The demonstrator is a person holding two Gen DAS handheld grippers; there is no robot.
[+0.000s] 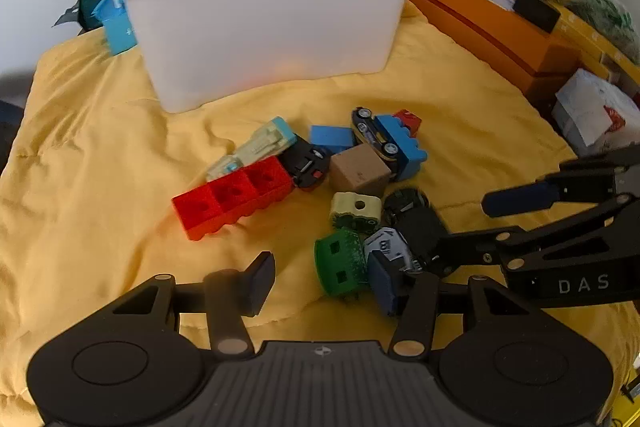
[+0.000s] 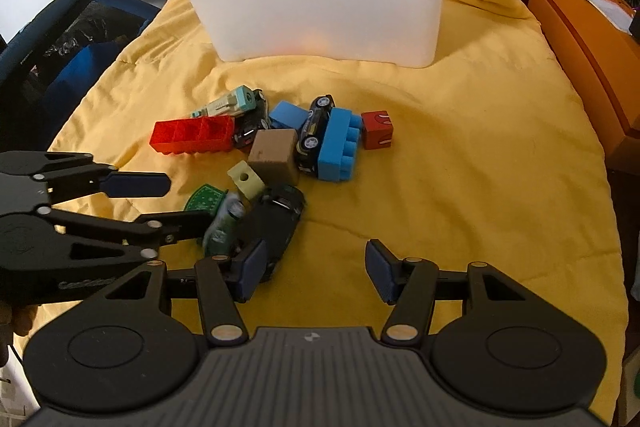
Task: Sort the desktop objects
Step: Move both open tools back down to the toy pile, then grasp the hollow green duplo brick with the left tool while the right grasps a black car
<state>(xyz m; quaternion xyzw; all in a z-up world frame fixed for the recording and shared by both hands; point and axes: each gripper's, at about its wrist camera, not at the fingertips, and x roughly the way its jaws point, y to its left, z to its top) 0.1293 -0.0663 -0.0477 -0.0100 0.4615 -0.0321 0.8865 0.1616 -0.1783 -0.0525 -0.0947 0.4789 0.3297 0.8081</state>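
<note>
Grippers sit nearest in both wrist views, low over a yellow cloth. Left gripper stands released — its jaws are apart with a green block between them, lying just beside the right-hand pad; whether that pad touches it cannot be told. Right gripper is likewise released, its jaws spread over bare cloth, the left pad just beside a black toy car. Past the fingertips lies the toy pile: a pale yellow block, a brown cube, a long red brick, a cream and light-blue toy vehicle, a blue studded brick with a second dark toy car leaning on it, and a small red cube at the far right edge. Farther back stands a translucent white bin — upright, apart from the pile. An orange box flanks the cloth on the right.
</note>
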